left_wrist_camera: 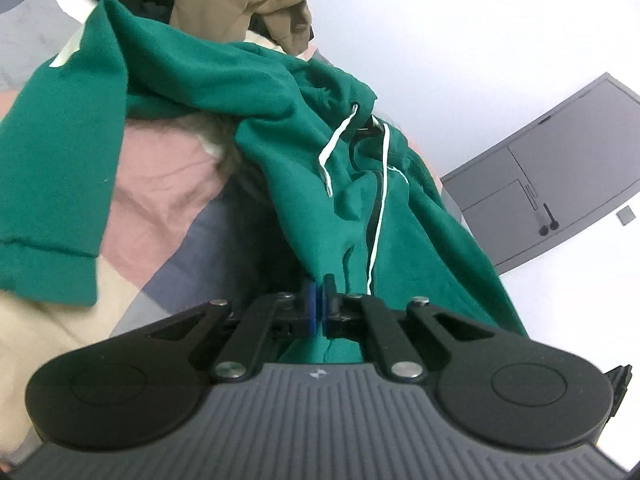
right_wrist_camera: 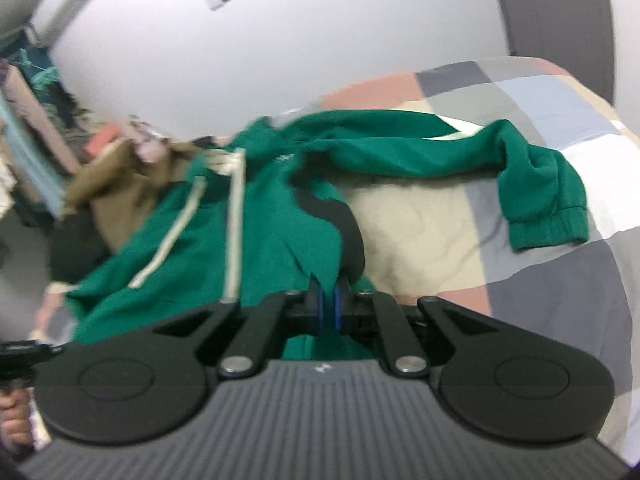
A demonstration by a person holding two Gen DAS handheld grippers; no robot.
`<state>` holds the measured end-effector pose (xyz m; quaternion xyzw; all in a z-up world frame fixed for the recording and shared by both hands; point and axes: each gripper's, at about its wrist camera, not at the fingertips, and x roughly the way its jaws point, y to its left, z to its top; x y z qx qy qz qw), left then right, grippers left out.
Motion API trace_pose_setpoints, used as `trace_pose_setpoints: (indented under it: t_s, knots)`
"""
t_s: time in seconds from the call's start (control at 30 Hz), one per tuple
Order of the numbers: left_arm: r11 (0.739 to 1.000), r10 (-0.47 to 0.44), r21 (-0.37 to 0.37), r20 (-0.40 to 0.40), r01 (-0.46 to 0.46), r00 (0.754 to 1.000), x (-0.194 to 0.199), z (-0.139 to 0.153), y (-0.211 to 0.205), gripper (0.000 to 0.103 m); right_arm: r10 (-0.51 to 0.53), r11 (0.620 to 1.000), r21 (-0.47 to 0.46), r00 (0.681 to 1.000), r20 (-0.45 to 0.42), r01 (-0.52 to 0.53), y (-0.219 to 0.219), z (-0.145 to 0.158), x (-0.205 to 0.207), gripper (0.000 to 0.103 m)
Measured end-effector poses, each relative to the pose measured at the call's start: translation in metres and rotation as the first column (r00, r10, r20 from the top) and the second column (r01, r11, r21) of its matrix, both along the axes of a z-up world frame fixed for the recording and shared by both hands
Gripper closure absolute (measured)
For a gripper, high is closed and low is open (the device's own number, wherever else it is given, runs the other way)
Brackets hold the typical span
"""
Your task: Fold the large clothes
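A green hooded sweatshirt [left_wrist_camera: 280, 92] with white drawstrings lies crumpled on a patchwork bed cover [left_wrist_camera: 160, 168]. My left gripper [left_wrist_camera: 319, 292] is shut on a fold of its green cloth, which rises taut from the jaws. One sleeve with a ribbed cuff [left_wrist_camera: 44, 264] trails at the left. In the right wrist view the same green sweatshirt [right_wrist_camera: 280, 208] runs up from my right gripper [right_wrist_camera: 328, 300], which is shut on its cloth. The other sleeve ends in a cuff [right_wrist_camera: 548, 228] resting on the bed cover [right_wrist_camera: 520, 280] at the right. This view is motion-blurred.
A tan garment [left_wrist_camera: 228, 4] is heaped behind the sweatshirt, also visible as a tan heap [right_wrist_camera: 120, 184] at the left. A grey door [left_wrist_camera: 560, 168] stands in the white wall. A hand [right_wrist_camera: 14, 420] holding the other gripper's handle shows at the lower left.
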<state>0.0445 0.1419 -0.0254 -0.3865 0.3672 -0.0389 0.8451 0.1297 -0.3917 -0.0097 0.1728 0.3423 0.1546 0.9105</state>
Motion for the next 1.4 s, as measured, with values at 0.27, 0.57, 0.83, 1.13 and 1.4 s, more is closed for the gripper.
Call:
trace_pose_setpoints:
  t_s: [0.27,0.57,0.83,1.13,1.4]
  knots:
    - [0.979,0.037,0.205,-0.201,0.005,0.979,0.0,-0.021,-0.008,0.1,0.054,0.988,-0.13,0.978,-0.202,-0.082,0.007,-0.024,-0.004,0.095]
    - [0.939,0.015,0.335,-0.278,0.083,0.961,0.02,-0.031,-0.016,0.087,-0.016,0.992,-0.123,0.935,-0.355,-0.03,-0.01,-0.074,0.028,0.092]
    - [0.913,0.026,0.405,-0.159,0.041,0.987,0.025,0.029,-0.02,0.045,-0.002,0.991,-0.132,0.958,-0.286,-0.037,-0.016,-0.038,0.031,0.032]
    - [0.915,-0.005,0.404,0.015,-0.002,1.0,0.15,0.085,-0.034,0.044,0.092,0.991,-0.083,0.988,-0.127,-0.103,0.052,0.021,0.124,0.032]
    - [0.904,-0.01,0.426,0.071,-0.022,0.997,0.312,0.039,-0.033,0.043,0.121,0.992,-0.025,0.992,0.025,-0.121,0.169,0.019,0.277,0.032]
